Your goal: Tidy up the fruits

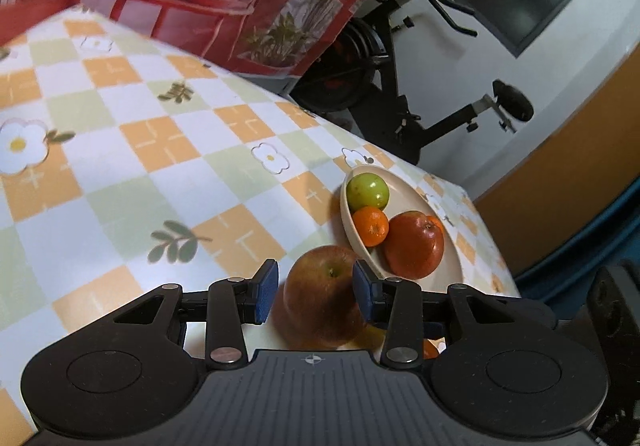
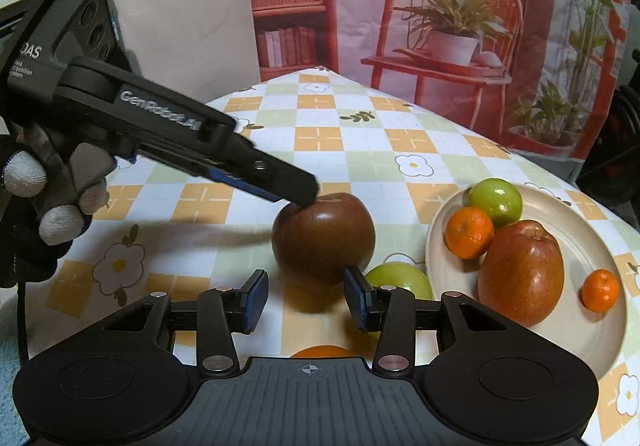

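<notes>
Left gripper (image 1: 314, 296) closing in on the loose red apple (image 1: 325, 296) beside the plate (image 1: 454, 262).

The apple sits on the checked bench (image 1: 120, 181), just beside the plate that already carries a green fruit (image 1: 367, 190), a small orange (image 1: 372, 226) and another red apple (image 1: 415, 244). The left jaws stand open around the apple, one pad close to its flank, neither clearly pressing. The right gripper (image 2: 307, 298) hangs nearby with its jaws open and empty; a green fruit (image 2: 400, 280) lies loose by the plate's edge. To do this well, the left jaws should sink lower, bracket the apple at its widest girth, square up, then close firmly so the round skin does not squirt out, and lift clear of the rim before setting it among the others.
</notes>
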The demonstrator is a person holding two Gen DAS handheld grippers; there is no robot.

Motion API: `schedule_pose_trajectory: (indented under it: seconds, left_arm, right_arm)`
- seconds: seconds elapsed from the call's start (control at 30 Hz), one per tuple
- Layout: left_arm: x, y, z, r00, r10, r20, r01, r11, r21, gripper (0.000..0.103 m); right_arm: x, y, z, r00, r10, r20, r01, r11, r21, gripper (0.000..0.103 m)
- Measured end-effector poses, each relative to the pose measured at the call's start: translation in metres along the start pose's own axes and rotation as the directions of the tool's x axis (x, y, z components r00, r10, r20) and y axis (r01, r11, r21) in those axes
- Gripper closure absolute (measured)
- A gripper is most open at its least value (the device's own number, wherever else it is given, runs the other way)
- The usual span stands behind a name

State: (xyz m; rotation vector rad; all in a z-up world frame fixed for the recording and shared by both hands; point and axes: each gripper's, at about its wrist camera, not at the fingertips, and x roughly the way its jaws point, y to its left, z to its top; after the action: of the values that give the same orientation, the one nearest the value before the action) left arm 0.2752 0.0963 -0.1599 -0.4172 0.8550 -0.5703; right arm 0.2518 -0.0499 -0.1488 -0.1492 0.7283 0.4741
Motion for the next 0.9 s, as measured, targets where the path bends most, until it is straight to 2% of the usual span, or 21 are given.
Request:
schedule_pose_trajectory:
  seconds: [0.3,0.5,0.57,0.7,0.9]
  left_arm:
    - [0.012,0.019,0.002,0.996,-0.086,-0.013,0.084,0.99,-0.115,0.058]
    - [0.02,0.021,0.0,0.993,-0.116,-0.013,0.113,0.985,-0.13,0.057]
    - [0.021,0.021,0.0,0.992,-0.126,-0.015,0.123,0.983,-0.138,0.057]
    - [0.024,0.021,-0.001,0.991,-0.135,-0.015,0.132,0.982,-0.136,0.056]
    - [0.026,0.025,0.0,0.989,-0.144,-0.014,0.141,0.98,-0.14,0.054]
  right_arm:
    - [0.003,0.002,0.006,1.0,-0.001,-0.022,0.001,1.0,-0.026,0.064]
    - [-0.001,0.006,0.018,1.0,-0.025,-0.015,0.023,0.995,-0.099,0.055]
    - [0.002,0.002,0.023,0.999,-0.029,-0.024,0.026,0.994,-0.108,0.048]
    - [0.013,-0.007,0.028,0.998,-0.04,-0.051,0.033,0.991,-0.129,0.041]
    - [0.027,-0.015,0.03,0.997,0.006,-0.076,-0.016,0.992,-0.128,0.04]
